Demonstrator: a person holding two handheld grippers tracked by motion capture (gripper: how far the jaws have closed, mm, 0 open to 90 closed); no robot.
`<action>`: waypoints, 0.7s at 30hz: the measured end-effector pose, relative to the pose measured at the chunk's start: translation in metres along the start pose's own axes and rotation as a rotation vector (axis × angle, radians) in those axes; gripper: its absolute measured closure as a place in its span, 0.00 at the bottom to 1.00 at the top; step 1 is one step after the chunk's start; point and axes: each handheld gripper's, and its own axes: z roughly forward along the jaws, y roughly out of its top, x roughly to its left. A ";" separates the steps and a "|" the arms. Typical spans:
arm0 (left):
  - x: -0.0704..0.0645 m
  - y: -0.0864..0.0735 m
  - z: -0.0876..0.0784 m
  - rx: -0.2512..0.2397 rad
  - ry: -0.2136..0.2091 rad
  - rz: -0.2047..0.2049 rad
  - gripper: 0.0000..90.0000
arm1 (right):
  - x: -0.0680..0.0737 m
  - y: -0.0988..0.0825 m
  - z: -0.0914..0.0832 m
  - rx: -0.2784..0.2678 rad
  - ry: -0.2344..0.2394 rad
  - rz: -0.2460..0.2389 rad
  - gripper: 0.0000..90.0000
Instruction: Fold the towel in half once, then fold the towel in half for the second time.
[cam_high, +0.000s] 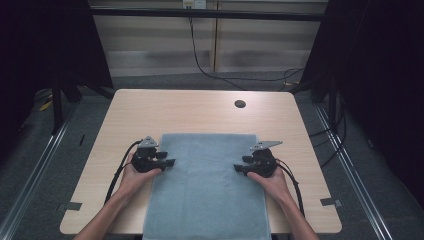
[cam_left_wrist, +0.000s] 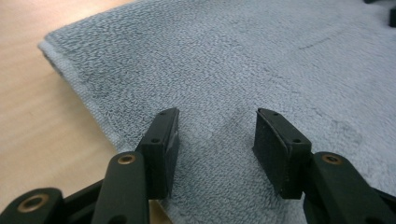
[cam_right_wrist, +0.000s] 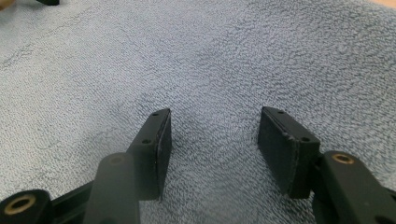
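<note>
On the wooden table (cam_high: 150, 107) a grey towel (cam_high: 207, 185) is lying flat while the left gripper (cam_high: 169, 162) and right gripper (cam_high: 239, 168) are hovering wide open and empty over its side edges, probably readying a fold, which needs both to pinch the cloth.

right gripper (cam_right_wrist: 215, 140) jaws spread apart, over grey-blue towel (cam_right_wrist: 233, 60)

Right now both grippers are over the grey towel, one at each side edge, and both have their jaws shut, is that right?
Not quite. The left gripper and the right gripper are at the side edges of the grey towel, but their jaws are open, not shut. The left gripper view and the right gripper view each show a wide gap between the jaws with bare towel in between.
</note>
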 end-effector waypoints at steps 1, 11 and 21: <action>-0.002 -0.003 -0.003 0.001 -0.010 -0.002 0.56 | 0.001 -0.001 -0.001 0.002 0.009 -0.003 0.50; -0.030 -0.027 -0.028 0.017 -0.078 -0.002 0.57 | 0.022 -0.021 -0.019 0.024 0.028 -0.042 0.51; -0.041 -0.029 -0.046 0.003 -0.161 0.015 0.56 | 0.046 -0.042 -0.049 0.052 0.055 -0.035 0.51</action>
